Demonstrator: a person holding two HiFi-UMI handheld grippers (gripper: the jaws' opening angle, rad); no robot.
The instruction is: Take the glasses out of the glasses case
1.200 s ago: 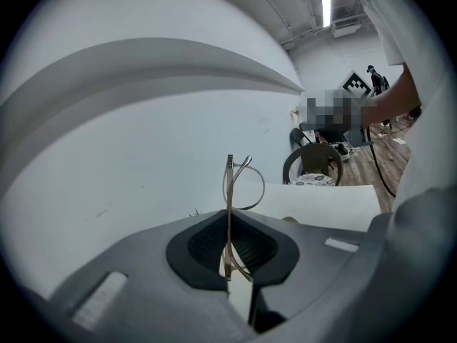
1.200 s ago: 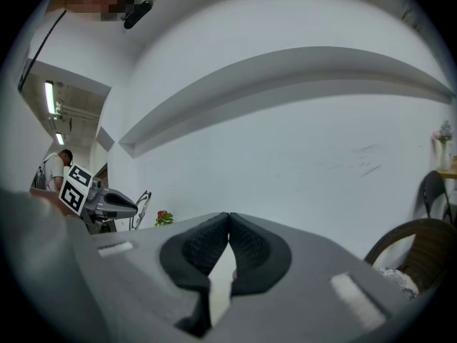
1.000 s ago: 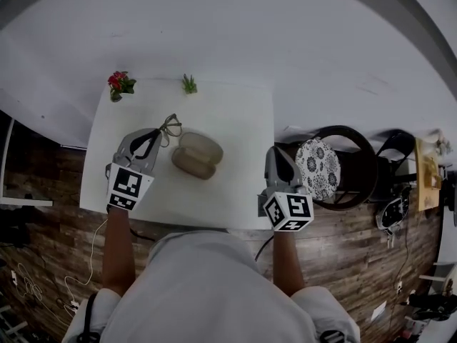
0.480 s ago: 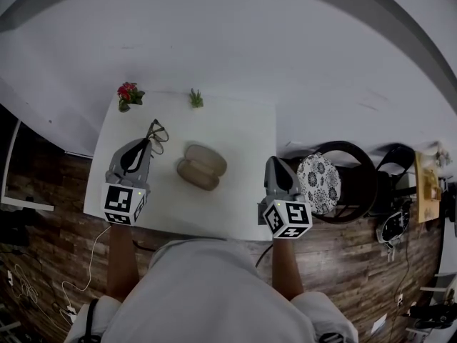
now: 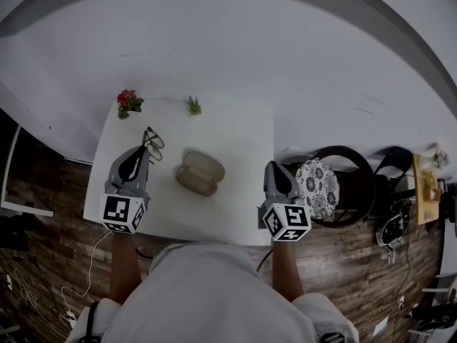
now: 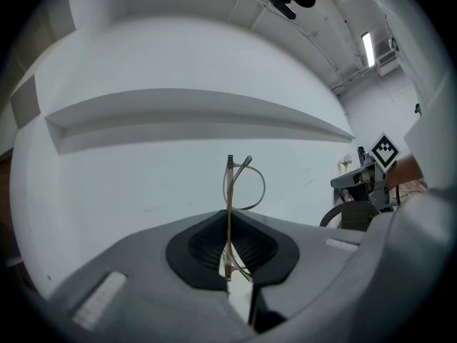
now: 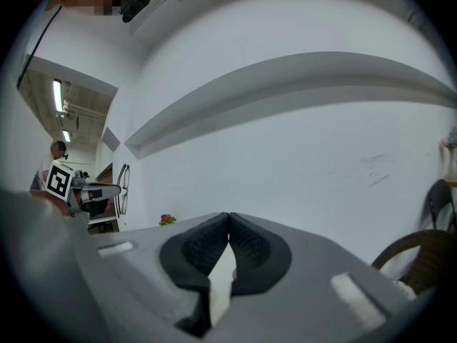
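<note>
I am holding the glasses (image 6: 240, 184) in the left gripper (image 6: 228, 256). Its jaws are clamping one thin temple arm, and the frame is standing up above them with the lenses out in the air. In the head view the glasses are hanging over the left part of the white table (image 5: 243, 141), well clear of the glasses case (image 5: 200, 172). The case is lying open near the table's middle, between my two grippers. It seems empty, though it is too small in that view for me to be sure.

The right gripper (image 7: 228, 243) is hovering over the table's right edge with its jaws pressed together on nothing.

I am judging the removal as done, with only the putting down left. To do that well, I am planning to bring the left gripper down slowly over bare table just beside the case. The frame should be tipped so that it meets the surface before I let the jaws part. The temple is slim and could twist in the pads, so I am avoiding any quick wrist turn.
</note>
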